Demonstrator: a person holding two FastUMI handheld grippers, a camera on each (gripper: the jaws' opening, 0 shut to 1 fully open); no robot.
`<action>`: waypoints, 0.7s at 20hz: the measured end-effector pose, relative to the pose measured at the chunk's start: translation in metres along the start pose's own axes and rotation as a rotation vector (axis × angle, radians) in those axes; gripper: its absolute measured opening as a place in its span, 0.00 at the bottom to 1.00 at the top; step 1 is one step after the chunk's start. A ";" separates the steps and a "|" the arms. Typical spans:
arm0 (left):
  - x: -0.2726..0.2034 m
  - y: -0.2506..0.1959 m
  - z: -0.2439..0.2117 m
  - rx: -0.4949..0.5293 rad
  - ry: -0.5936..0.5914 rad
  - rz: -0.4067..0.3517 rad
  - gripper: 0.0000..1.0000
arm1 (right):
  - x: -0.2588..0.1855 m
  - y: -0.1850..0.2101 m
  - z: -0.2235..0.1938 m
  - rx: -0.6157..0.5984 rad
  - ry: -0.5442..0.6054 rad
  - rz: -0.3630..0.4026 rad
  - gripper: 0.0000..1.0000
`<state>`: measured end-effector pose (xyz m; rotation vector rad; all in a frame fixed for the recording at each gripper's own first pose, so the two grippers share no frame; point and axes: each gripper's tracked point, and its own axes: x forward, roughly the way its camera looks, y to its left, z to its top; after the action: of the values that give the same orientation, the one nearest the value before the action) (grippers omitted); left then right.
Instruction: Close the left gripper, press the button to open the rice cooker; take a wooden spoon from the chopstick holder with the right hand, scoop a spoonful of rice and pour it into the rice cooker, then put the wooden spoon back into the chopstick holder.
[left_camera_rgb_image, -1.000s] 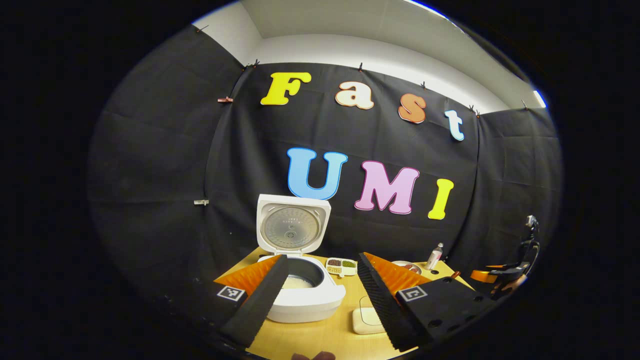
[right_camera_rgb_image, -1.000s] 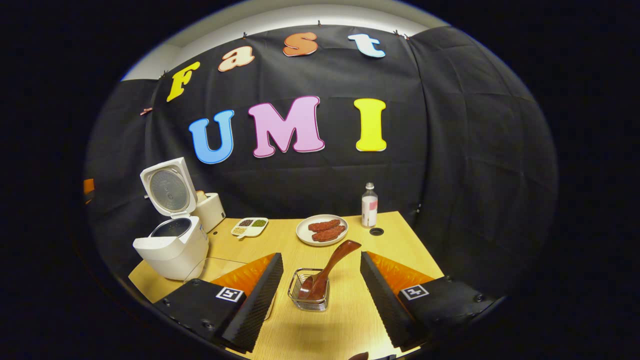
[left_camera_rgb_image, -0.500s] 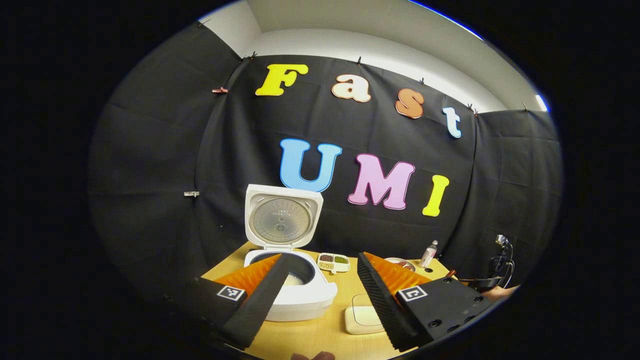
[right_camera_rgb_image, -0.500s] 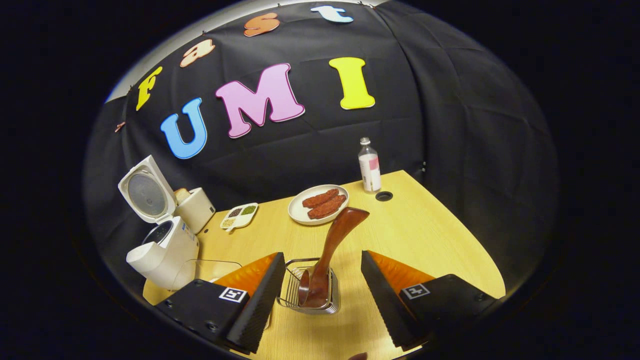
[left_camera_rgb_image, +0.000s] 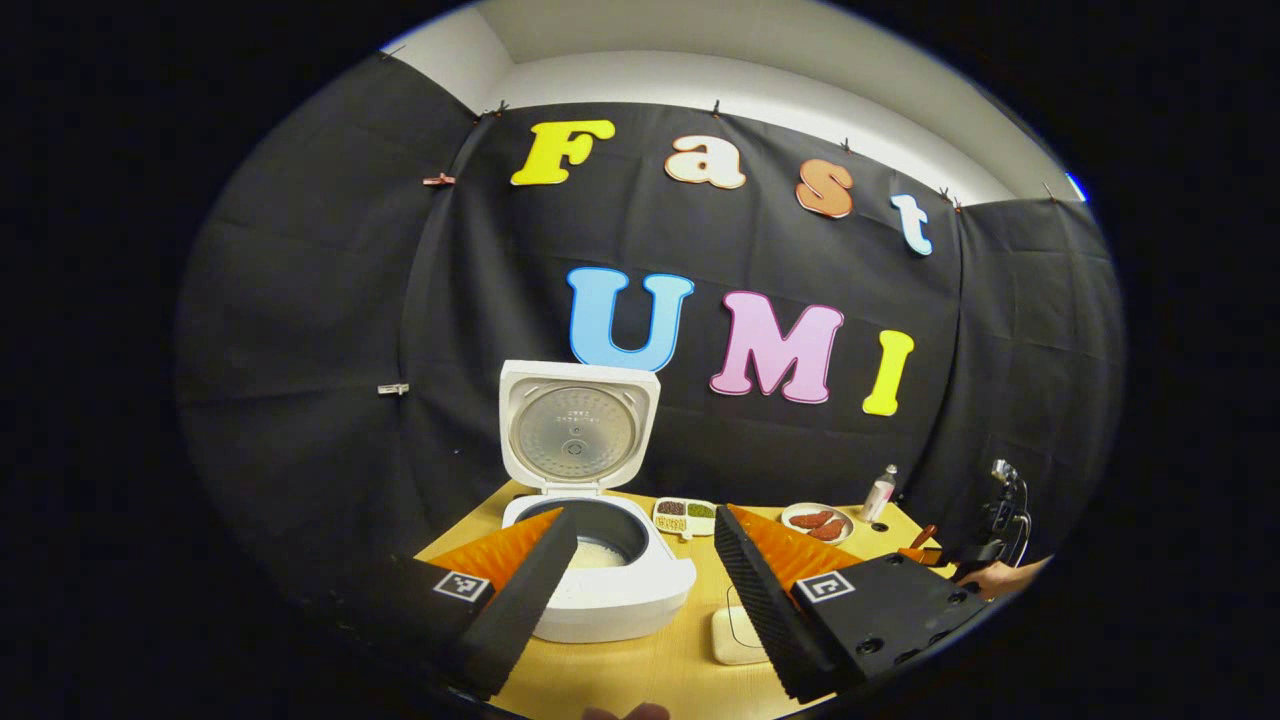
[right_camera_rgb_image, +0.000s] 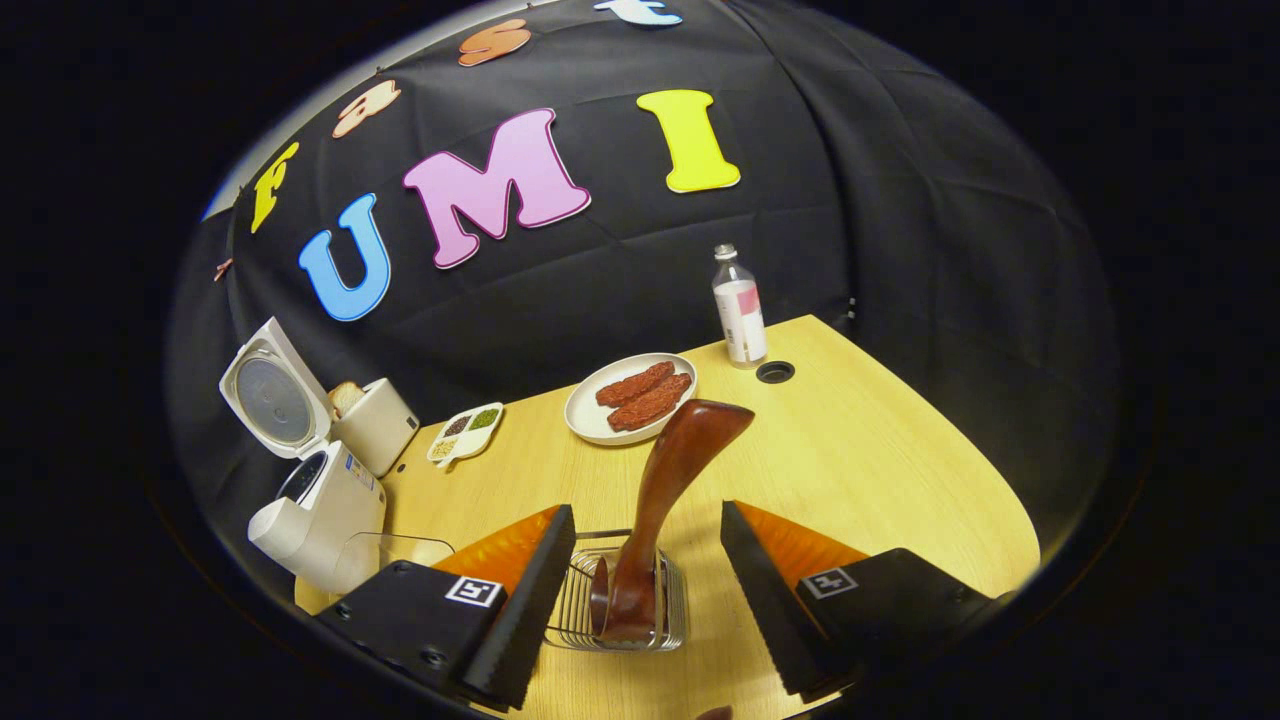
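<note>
Right gripper (right_camera_rgb_image: 640, 590) nearer wooden spoon (right_camera_rgb_image: 665, 490) now.

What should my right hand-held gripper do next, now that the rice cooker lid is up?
Probably ease the right hand-held gripper forward and down, then shut it on the wooden spoon. Its fingers are open on either side of the handle, which leans up out of the wire chopstick holder, and neither finger touches it. The rice cooker stands open already, so picking up the spoon seems the next step.
</note>
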<state>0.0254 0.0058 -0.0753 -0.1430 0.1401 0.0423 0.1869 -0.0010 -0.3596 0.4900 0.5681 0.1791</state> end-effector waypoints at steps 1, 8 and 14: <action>-0.002 0.002 -0.001 0.004 0.003 0.012 0.95 | 0.004 0.003 0.001 0.005 -0.002 0.008 0.89; -0.016 0.000 -0.005 0.048 0.010 0.050 0.95 | 0.016 -0.002 0.003 0.023 -0.012 0.015 0.46; -0.025 0.010 -0.004 0.036 0.011 0.091 0.95 | 0.012 0.009 -0.004 0.012 0.015 0.061 0.16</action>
<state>-0.0001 0.0143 -0.0767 -0.1006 0.1583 0.1292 0.1942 0.0117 -0.3640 0.5184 0.5690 0.2378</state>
